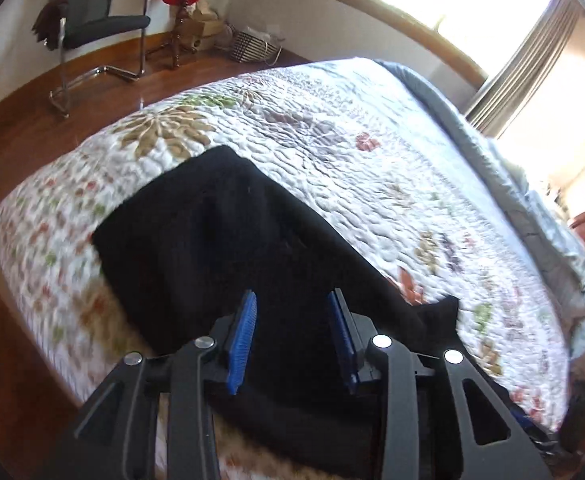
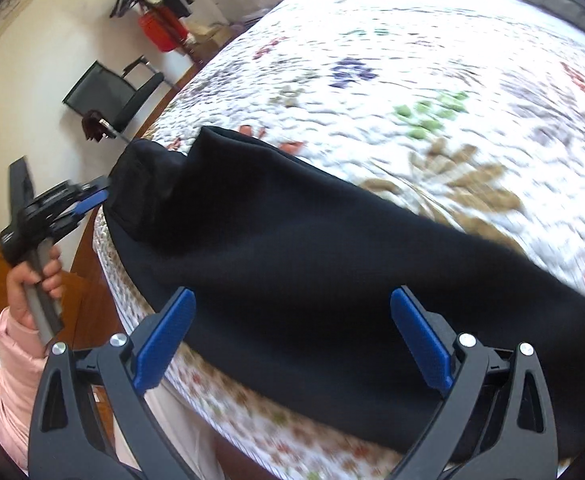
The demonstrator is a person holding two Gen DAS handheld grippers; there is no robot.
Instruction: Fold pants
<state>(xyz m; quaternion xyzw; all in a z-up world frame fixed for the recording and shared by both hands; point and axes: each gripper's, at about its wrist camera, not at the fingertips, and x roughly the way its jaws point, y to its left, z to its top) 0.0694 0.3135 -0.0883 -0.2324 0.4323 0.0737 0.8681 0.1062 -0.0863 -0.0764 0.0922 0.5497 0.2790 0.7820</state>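
Note:
Black pants lie folded into a long band on the floral quilt, near the bed's front edge. My left gripper hovers over one end of them, its blue pads apart with only cloth below, nothing pinched. In the right wrist view the pants run from upper left to lower right. My right gripper stands wide open above their middle, holding nothing. The left gripper shows at the left beside the pants' far end, held by a hand in a pink sleeve.
The quilted bedspread covers the bed, with a grey duvet bunched along its right side. A black chair stands on the wooden floor beyond the bed, near a striped basket and hanging clothes.

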